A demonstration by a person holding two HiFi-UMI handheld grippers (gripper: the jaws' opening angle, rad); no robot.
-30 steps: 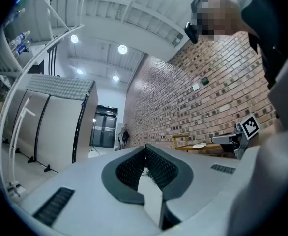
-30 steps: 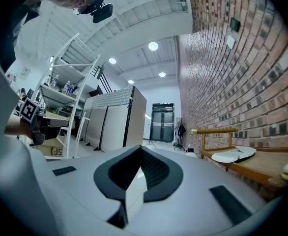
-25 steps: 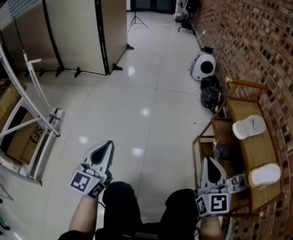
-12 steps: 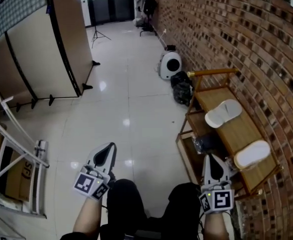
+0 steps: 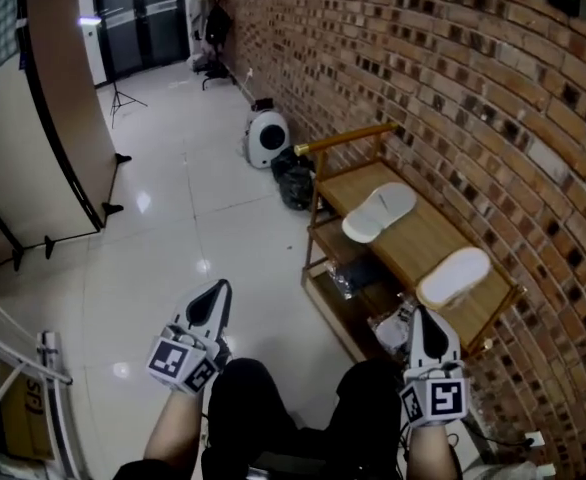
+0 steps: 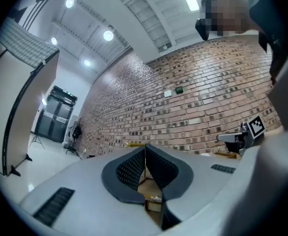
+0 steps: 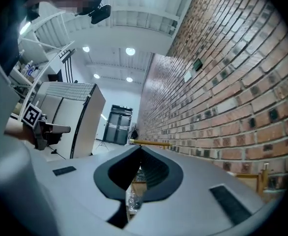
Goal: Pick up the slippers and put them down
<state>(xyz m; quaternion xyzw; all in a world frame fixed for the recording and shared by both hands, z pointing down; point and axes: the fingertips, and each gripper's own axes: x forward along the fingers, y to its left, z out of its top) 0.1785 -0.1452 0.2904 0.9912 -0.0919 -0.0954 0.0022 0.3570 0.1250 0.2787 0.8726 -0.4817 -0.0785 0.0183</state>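
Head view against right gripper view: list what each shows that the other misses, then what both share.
Only the head view: a white slipper and a second slipper, lying apart on top of the wooden bench, and a round white device on the floor.
Only the right gripper view: ceiling lights, and how the right gripper has its jaws: together, nothing between them.
Both: the brick wall, the left gripper and the dark doors at the far end.
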